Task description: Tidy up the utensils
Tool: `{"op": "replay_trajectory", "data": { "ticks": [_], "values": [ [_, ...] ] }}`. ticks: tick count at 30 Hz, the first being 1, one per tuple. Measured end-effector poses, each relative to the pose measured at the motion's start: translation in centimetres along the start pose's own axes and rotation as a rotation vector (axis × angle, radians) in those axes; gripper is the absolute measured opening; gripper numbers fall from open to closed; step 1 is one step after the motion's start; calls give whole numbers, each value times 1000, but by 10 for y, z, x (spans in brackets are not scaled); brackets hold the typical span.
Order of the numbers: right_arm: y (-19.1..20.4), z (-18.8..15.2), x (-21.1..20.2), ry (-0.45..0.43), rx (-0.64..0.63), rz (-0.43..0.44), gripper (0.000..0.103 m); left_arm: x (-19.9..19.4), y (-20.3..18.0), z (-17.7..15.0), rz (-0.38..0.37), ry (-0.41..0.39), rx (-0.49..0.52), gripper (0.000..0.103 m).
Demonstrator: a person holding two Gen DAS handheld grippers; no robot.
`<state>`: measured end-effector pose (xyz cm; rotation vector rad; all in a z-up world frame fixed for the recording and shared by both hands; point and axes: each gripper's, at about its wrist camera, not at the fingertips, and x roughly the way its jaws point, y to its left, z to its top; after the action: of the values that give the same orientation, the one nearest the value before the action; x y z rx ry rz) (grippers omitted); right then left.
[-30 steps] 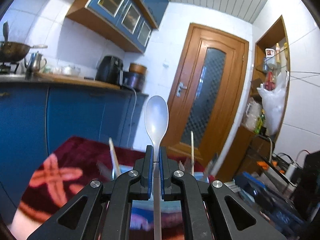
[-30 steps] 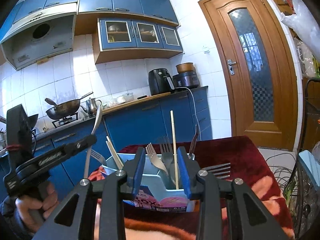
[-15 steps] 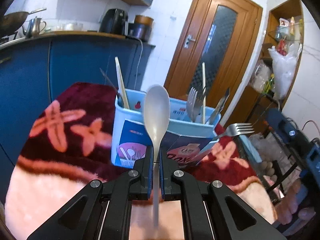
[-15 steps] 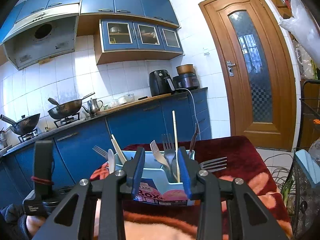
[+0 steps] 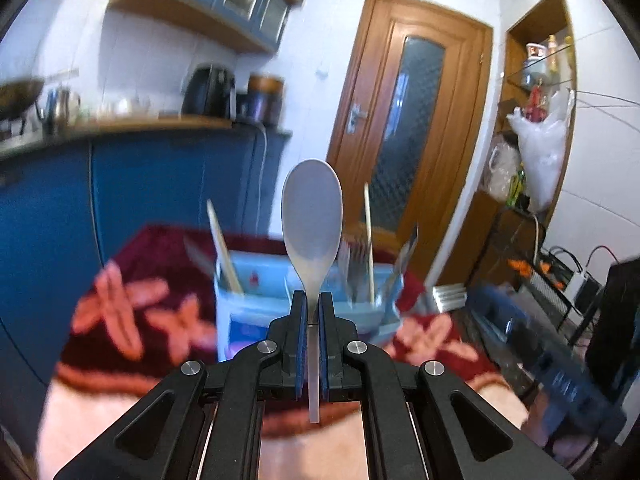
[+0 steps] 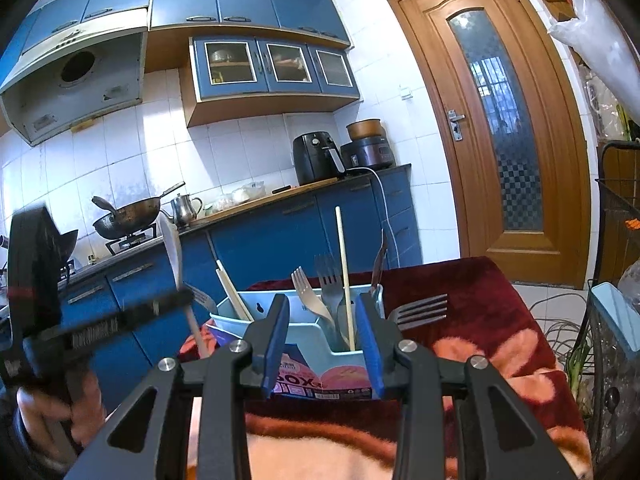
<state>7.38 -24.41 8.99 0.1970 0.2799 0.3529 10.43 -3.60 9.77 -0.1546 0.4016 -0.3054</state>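
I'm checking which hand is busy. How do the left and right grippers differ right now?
The left gripper is shut on the pale spoon, pinching its handle with the bowl up; the right gripper stands open and holds nothing. In the right wrist view the left gripper is blurred, off to the left of the light blue utensil box, while the right gripper looks sharp and frames the box between its fingers. Both are black with blue pads and face the box.

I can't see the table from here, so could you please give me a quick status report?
Left tool shut on pale plastic spoon, bowl up. Right tool open, empty, facing light-blue utensil box. Nothing blocking.
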Motion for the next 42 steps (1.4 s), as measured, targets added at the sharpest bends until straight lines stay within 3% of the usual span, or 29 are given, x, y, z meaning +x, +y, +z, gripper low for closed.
{"op": "replay_trajectory", "data": {
  "ticks": [6, 11, 17, 20, 25, 31, 36, 42],
  "values": [
    [2, -1, -2, -2, -1, -3, 38, 6, 7, 29, 20, -129, -12, 5],
    [3, -2, 0, -1, -4, -8, 38, 26, 12, 43, 97, -219, 7, 5],
    [3, -5, -1, 9, -4, -12, 38, 58, 20, 33, 150, -158, 41, 5],
    [3, -6, -2, 13, 0, -16, 39, 64, 29, 24, 125, -89, 4, 6],
    [8, -5, -7, 10, -3, -19, 40, 58, 36, 12, 112, -52, -19, 31],
    [19, -1, -21, 9, -6, -22, 44, 30, 24, 11, 82, -55, 9, 32],
    [35, 1, -41, 1, -13, -30, 51, -4, 17, 10, 80, -40, 28, 35],
    [53, -9, -65, 0, -21, -48, 75, -51, 15, -3, 98, -36, 49, 55]
  ]
}}
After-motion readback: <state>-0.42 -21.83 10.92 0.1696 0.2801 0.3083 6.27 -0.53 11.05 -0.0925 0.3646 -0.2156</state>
